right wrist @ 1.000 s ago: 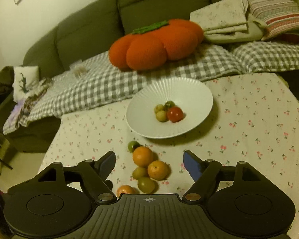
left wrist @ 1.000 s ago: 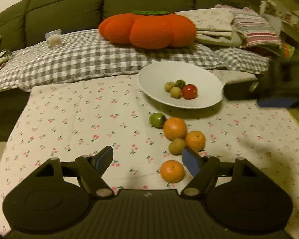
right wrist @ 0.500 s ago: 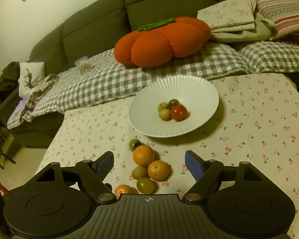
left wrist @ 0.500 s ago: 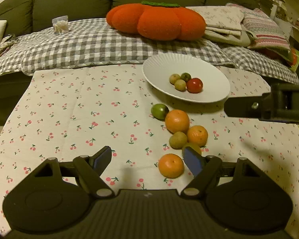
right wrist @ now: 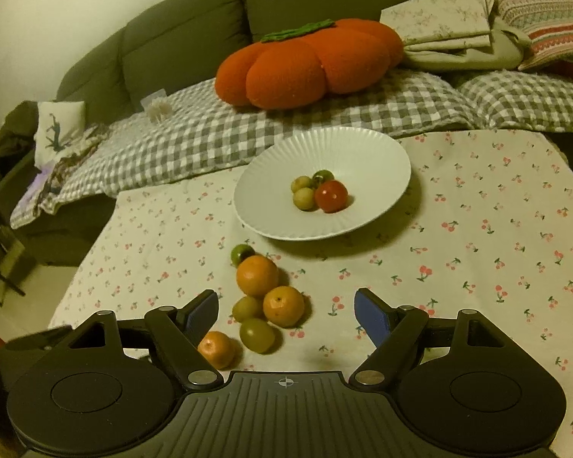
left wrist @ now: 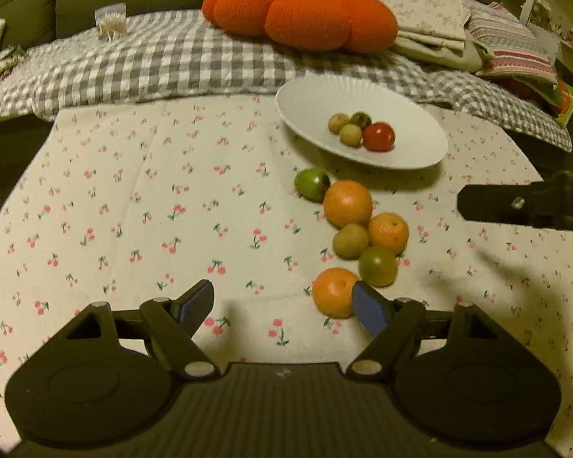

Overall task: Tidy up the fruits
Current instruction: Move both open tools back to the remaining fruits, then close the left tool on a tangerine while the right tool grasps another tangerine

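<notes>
- Your left gripper (left wrist: 282,303) sits low over the cherry-print tablecloth (left wrist: 141,206), its blue-padded fingers (left wrist: 196,301) spread wide and pinching nothing.
- Just off its right fingertip lies the nearest orange (left wrist: 333,292); in the left wrist view that finger overlaps the fruit's edge, but you cannot tell whether they touch.
- Moving right, the loose fruit lies in a tight cluster on the cloth: a green fruit (left wrist: 311,184) nearest the plate, a big orange (left wrist: 347,204) touching it, then a smaller orange (left wrist: 388,232), a yellow-green fruit (left wrist: 350,241) and an olive-green one (left wrist: 377,265) packed together.
- Behind the cluster stands the white ribbed plate (left wrist: 412,152). It holds a red tomato (left wrist: 379,136), two small yellowish fruits (left wrist: 350,134) and a dark green one (left wrist: 361,118), all bunched near its middle.
- Your right gripper (right wrist: 284,315) hovers over the near edge of the cloth with its fingers spread apart and empty; the cluster lies between and just ahead of them, toward the left finger (right wrist: 202,313).
- In the left wrist view, one dark finger of that right gripper (left wrist: 523,206) reaches in from the right edge, above the cloth and apart from the fruit.
- Farther back, an orange pumpkin cushion (right wrist: 309,65) rests on a grey checked blanket (right wrist: 195,137) on the sofa (right wrist: 187,34).
</notes>
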The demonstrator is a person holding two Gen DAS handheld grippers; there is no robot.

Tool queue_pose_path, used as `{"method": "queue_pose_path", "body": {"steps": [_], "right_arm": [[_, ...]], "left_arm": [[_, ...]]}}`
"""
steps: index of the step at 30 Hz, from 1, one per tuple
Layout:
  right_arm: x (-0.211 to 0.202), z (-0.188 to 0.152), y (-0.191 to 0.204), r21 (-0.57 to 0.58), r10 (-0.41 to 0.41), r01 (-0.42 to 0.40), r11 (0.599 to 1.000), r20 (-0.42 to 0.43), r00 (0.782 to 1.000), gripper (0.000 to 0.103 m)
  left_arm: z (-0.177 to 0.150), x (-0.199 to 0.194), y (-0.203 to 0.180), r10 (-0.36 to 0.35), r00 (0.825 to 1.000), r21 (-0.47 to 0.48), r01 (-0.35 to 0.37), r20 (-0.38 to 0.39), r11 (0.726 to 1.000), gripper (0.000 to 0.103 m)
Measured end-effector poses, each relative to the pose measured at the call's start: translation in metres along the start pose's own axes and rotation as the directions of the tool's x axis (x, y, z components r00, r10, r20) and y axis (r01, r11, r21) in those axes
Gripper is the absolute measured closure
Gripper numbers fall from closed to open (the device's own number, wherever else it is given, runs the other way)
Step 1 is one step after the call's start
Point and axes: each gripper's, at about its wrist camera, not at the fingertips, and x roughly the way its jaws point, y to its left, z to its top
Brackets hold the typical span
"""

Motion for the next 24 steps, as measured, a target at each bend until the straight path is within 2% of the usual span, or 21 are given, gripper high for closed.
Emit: {"method": "queue_pose_path", "body": {"steps": [5,11,12,14,18,19,24], "right_arm": [[0.005,-0.001,-0.005,0.016,-0.004,0.004,1.0,-0.013,1.0,0.024],[0.015,-0.001,-0.015,0.075,0.008,-0.005,0.997,-0.04,0.999,0.026],[0.017,-0.001,-0.015,0.081,0.014,-0.01,0.997,-0.046,0.999,0.027],[0.021,-0.001,-0.014,0.084,0.015,-0.01,0.996,-0.056,0.998,0.027],[0.03,-0.001,-0.014,0.08,0.001,0.004,0.997,-0.069,0.998,0.033],[0.033,-0.001,-0.015,0.079,-0.001,0.006,0.997,-0.072,0.997,0.033],[0.044,-0.001,-0.014,0.069,-0.008,0.014,0.998,-0.081,0.997,0.035]], "left_arm": [[-0.005,0.008,0.001,-0.061,0.998,-0.025,0.06,-0.033,0.998,0.027],[-0.007,0.014,-0.017,-0.073,0.997,0.062,0.073,-0.01,0.995,0.035],[-0.007,0.017,-0.019,-0.073,0.997,0.07,0.073,-0.011,0.995,0.037],[-0.007,0.023,-0.022,-0.082,0.996,0.077,0.084,-0.025,0.993,0.053],[-0.007,0.026,-0.025,-0.083,0.997,0.095,0.083,-0.011,0.992,0.067],[-0.007,0.025,-0.024,-0.093,0.996,0.092,0.093,-0.007,0.991,0.07],[-0.005,0.022,-0.02,-0.099,0.995,0.068,0.1,-0.013,0.993,0.07]]}}
